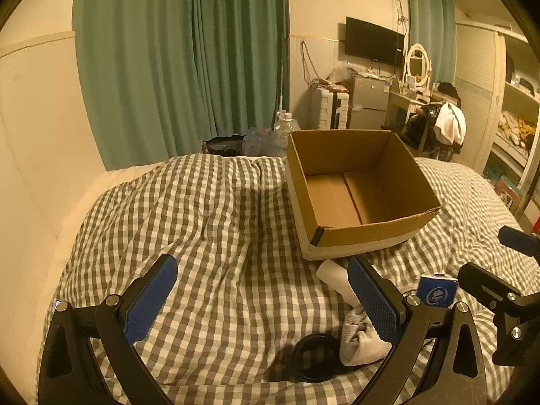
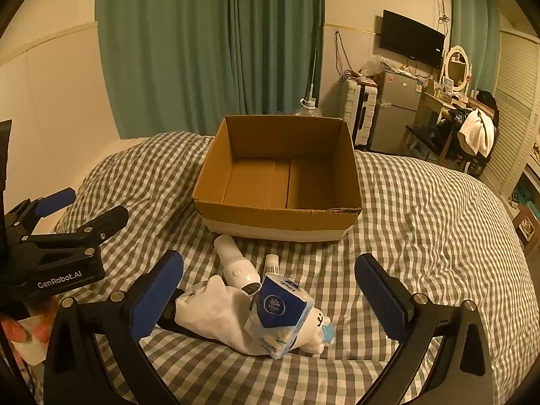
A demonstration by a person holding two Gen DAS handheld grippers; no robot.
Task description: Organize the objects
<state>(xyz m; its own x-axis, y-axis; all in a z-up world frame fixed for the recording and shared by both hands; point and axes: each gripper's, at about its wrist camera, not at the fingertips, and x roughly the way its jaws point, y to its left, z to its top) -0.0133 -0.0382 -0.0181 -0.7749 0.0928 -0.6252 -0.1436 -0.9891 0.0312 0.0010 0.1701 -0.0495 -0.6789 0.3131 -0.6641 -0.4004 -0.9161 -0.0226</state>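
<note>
An empty cardboard box (image 2: 276,182) (image 1: 357,185) sits on the checked bed cover. In front of it lies a small pile: a white cylindrical device (image 2: 236,266) (image 1: 334,276), a small white bottle (image 2: 271,263), white socks (image 2: 216,314) (image 1: 357,337), a blue tissue pack (image 2: 281,314) (image 1: 435,292) and a black cable (image 1: 314,357). My right gripper (image 2: 270,283) is open, its fingers either side of the pile, above it. My left gripper (image 1: 261,290) is open over bare cover, left of the pile, its right finger overlapping the socks in view.
The bed's checked cover (image 2: 422,219) spreads right of the box. Green curtains (image 1: 182,60) hang behind. A suitcase (image 2: 359,114), a small fridge (image 2: 396,111), a dressing table with mirror (image 2: 455,64) and a chair with clothes (image 2: 472,131) stand at the far right.
</note>
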